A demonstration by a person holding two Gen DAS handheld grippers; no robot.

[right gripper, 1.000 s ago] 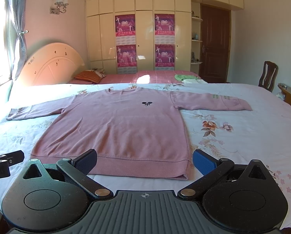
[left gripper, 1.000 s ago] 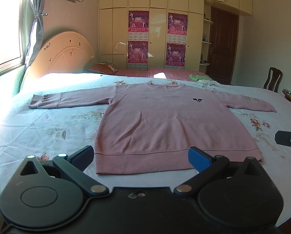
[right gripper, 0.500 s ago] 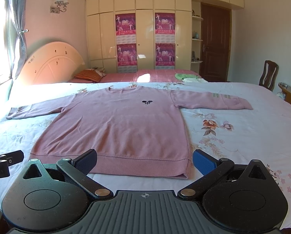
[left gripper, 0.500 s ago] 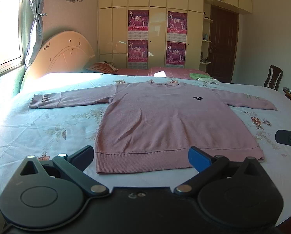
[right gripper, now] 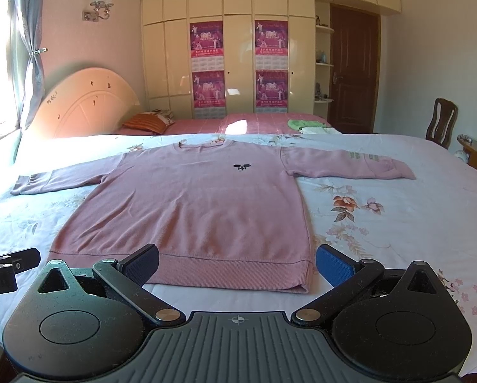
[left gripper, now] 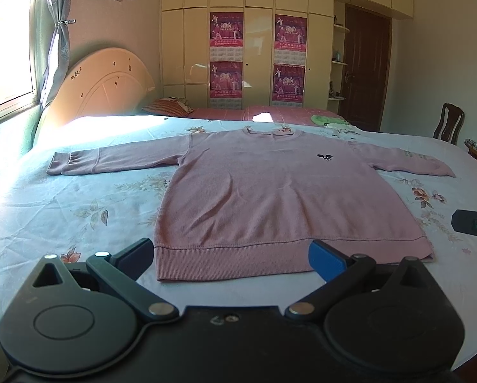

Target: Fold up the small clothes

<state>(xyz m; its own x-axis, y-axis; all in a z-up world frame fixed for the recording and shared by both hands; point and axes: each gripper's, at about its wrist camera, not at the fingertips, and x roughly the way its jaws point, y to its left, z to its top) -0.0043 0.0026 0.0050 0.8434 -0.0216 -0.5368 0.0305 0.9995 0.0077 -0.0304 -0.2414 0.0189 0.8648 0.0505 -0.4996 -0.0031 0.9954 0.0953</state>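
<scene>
Pink knit, the sweater point(left gripper: 270, 191) lies flat and face up on the floral bedsheet point(left gripper: 62, 210), both sleeves spread wide, just where it lay a second ago. We hold our left gripper point(left gripper: 232, 255) released, fingers wide apart, hovering just short of the hem's left half. Further right, our right gripper point(right gripper: 238, 263) is likewise spread and empty before the hem's right corner. Neither has shifted noticeably; at most the view has crept slightly nearer.
</scene>
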